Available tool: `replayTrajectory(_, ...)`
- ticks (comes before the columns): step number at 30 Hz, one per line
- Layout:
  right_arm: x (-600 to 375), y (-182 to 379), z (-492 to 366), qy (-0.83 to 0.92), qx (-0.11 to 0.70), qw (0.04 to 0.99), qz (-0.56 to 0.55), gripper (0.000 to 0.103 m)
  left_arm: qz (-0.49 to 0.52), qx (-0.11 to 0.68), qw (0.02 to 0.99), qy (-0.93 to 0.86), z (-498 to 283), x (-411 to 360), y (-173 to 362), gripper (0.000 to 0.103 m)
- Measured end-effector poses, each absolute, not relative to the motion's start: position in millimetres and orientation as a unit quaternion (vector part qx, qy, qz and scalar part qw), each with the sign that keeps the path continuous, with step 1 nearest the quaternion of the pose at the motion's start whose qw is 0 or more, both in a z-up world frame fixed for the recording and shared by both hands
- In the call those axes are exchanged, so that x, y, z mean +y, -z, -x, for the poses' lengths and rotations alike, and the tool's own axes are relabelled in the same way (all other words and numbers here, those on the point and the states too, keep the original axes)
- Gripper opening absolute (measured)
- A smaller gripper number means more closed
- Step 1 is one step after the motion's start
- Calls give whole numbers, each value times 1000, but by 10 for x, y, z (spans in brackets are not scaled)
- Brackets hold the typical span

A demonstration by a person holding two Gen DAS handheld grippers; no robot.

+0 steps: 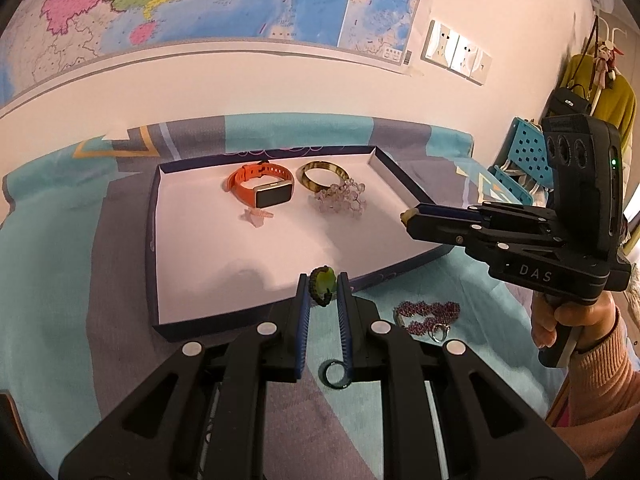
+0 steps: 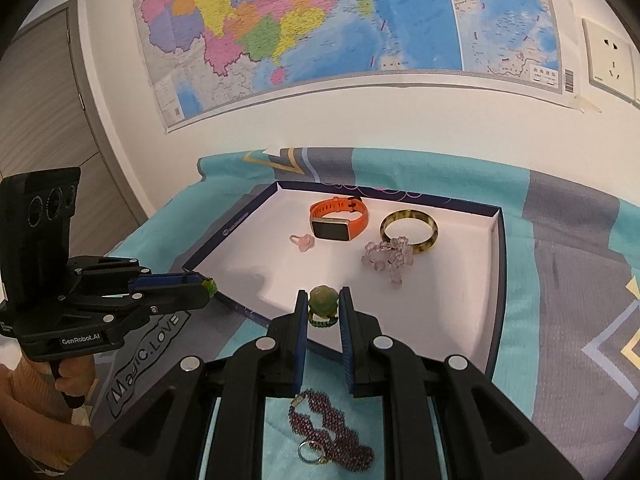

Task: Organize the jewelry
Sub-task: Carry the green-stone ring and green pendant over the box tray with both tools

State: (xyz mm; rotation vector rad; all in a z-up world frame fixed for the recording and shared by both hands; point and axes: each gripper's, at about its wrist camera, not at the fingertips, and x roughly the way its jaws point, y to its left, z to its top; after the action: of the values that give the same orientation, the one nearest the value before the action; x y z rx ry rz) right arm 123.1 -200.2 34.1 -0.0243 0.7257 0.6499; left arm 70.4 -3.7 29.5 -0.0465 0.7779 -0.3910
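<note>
A shallow white-lined tray (image 1: 192, 264) with dark walls is set on a teal-and-grey patterned cloth (image 1: 48, 280), and all positions below are given relative to this tray. Inside it, toward the far wall, an orange smartwatch (image 1: 260, 188) and a tortoiseshell bangle (image 1: 322, 174) are placed side by side; a clear bead bracelet (image 1: 342, 198) is touching the bangle's near side, and a small pink piece (image 1: 256, 216) is lying just in front of the watch. The left tongs (image 1: 323, 286) are pinched on a green-stone ring (image 1: 323, 280) above the tray's near edge. The right tongs (image 2: 323, 304) are pinched on a pale green bead ring (image 2: 323, 302), likewise over the near edge. Outside the tray, on the cloth beside its near wall, a purple bead bracelet (image 2: 332, 432), a silver ring (image 2: 310, 452) and a dark band ring (image 1: 336, 374) are lying.
</note>
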Motion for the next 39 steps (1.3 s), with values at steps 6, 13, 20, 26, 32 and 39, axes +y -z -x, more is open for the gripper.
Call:
replayTrajectory(6, -1996, -343, -1282, -311, 349, 884, 11, 14, 22, 377, 907, 188, -747, -43, -287, 14)
replayTrajectory(13, -1952, -327, -1390, -309, 353, 883, 14, 14, 18, 376, 908, 186, -845, -64, -300, 14)
replayTrajectory(20, -1911, -298, -1466, -306, 357, 882, 20, 14, 15, 377, 908, 182, -934, -73, -298, 14)
replayTrajectory(26, -1898, -270, -1527, -302, 361, 882, 21, 14, 11, 378, 908, 178, -1008, -75, -297, 14)
replayTrajectory(32, -1878, -243, -1579, -299, 366, 881, 23, 14, 13, 379, 909, 174, -1056, -59, -290, 14)
replayTrajectory(39, -1860, -219, -1614, -297, 368, 881, 23, 14, 13, 382, 908, 172, -1118, -63, -277, 14)
